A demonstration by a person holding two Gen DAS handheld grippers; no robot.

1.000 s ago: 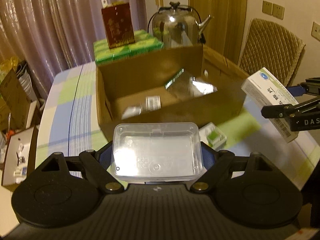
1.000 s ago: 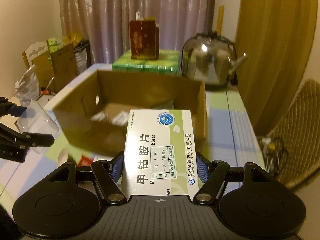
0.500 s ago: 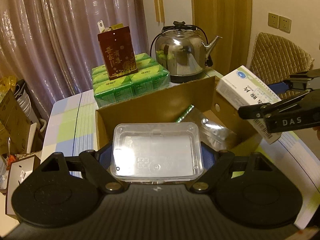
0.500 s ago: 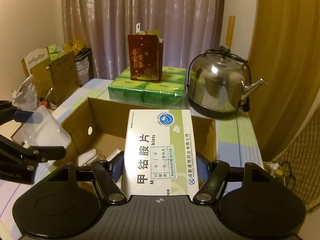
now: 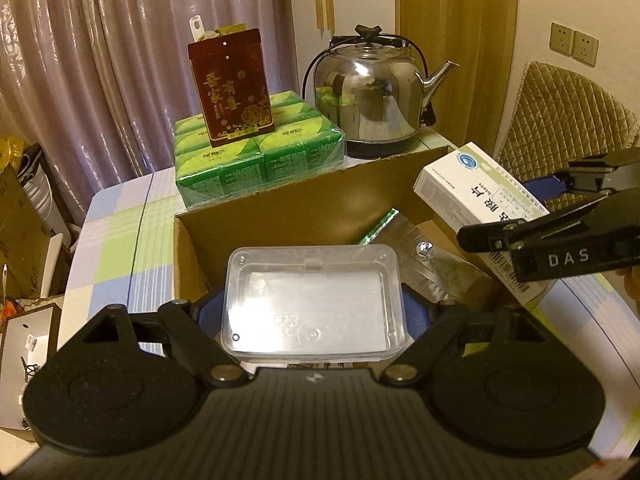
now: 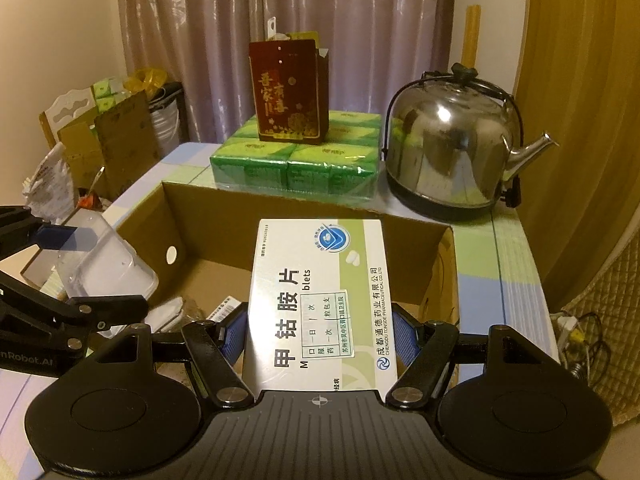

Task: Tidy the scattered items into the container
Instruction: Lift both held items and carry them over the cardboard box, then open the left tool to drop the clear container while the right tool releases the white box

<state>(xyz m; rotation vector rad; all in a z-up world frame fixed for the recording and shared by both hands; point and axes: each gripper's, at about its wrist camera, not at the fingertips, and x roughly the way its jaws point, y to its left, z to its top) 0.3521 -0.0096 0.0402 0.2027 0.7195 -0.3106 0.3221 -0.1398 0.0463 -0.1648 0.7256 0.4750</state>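
Observation:
My left gripper (image 5: 314,314) is shut on a clear plastic box (image 5: 312,300), held over the near left part of the open cardboard box (image 5: 280,208). My right gripper (image 6: 318,332) is shut on a white and green medicine carton (image 6: 320,300), held above the same cardboard box (image 6: 208,216). The left wrist view shows that carton (image 5: 476,192) at the right, over the box's right side. In the right wrist view the clear plastic box (image 6: 104,264) hangs at the left. Inside the box lie a silver foil pouch (image 5: 432,256) and small packets (image 6: 224,310).
Behind the cardboard box stand a stack of green tissue packs (image 5: 256,156) with a dark red gift bag (image 5: 232,88) on top, and a steel kettle (image 5: 372,92). A checked tablecloth (image 5: 116,248) covers the table. A padded chair (image 5: 560,120) is at the right, clutter (image 6: 100,140) at the left.
Both grippers have moved forward with their loads, from in front of the cardboard box to over its opening. The box and the things behind it look closer.

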